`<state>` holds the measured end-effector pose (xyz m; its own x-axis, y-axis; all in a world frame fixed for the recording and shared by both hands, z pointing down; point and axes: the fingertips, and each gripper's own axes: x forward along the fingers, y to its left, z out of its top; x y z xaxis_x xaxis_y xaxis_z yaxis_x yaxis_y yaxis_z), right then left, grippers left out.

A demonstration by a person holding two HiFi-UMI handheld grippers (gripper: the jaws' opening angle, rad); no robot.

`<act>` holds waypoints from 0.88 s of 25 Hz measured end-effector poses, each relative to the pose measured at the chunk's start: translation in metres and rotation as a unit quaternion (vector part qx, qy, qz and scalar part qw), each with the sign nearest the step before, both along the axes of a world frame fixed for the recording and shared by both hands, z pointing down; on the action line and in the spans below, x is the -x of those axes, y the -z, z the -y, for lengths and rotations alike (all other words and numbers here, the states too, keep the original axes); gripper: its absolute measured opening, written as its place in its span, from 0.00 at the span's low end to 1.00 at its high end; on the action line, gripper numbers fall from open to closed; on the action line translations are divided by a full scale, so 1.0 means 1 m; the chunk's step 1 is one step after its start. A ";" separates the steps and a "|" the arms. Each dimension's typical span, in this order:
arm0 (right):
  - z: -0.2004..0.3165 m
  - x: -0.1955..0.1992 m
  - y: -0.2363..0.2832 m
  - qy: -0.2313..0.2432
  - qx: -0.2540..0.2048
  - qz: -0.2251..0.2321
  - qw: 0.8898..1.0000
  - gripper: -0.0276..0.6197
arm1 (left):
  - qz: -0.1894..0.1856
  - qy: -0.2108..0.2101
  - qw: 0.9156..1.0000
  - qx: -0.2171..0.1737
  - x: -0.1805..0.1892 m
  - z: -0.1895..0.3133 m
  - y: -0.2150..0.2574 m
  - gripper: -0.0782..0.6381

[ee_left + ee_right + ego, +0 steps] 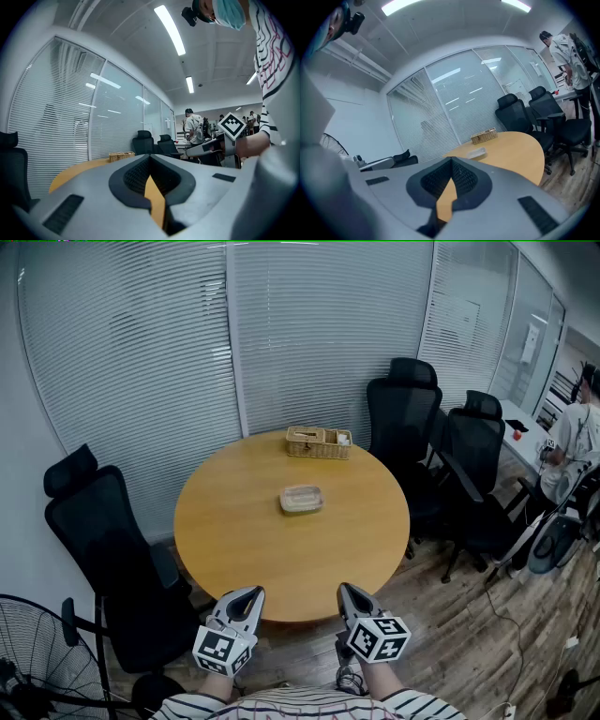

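I stand at the near edge of a round wooden table. My left gripper and right gripper hang side by side just off that edge, both shut and holding nothing. A small, shallow, clear container lies at the table's middle, well ahead of both grippers. A wicker basket stands at the far edge. In the left gripper view the jaws meet at the tip, with the basket far off. In the right gripper view the gripper points toward the container and basket.
A black office chair stands at the table's left and two more at its right. A floor fan sits at bottom left. White blinds on glass walls close off the back. A person stands at a desk at far right.
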<state>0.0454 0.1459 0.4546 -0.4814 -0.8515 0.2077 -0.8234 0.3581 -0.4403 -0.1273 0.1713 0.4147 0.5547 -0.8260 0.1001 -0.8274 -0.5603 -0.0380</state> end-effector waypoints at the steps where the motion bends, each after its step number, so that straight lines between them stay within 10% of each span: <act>1: 0.003 -0.001 -0.001 0.004 -0.001 -0.006 1.000 0.09 | -0.005 0.000 1.000 0.002 -0.003 0.003 -0.001 0.14; 11: 0.041 -0.031 -0.007 0.041 -0.009 -0.002 0.999 0.10 | -0.026 0.025 0.999 0.015 -0.047 0.036 -0.008 0.16; 14: 0.054 -0.041 -0.010 0.065 -0.001 0.002 0.998 0.36 | -0.036 0.040 0.998 0.032 -0.064 0.045 -0.014 0.35; 22: 0.085 -0.088 -0.018 0.114 0.009 0.003 0.993 0.37 | -0.047 0.097 0.993 0.044 -0.110 0.060 -0.029 0.35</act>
<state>0.1331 0.0611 0.4725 -0.6628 -0.7165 0.2174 -0.7187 0.5273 -0.4533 -0.0170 0.1112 0.4433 0.3966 -0.9086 0.1310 -0.9175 -0.3880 0.0868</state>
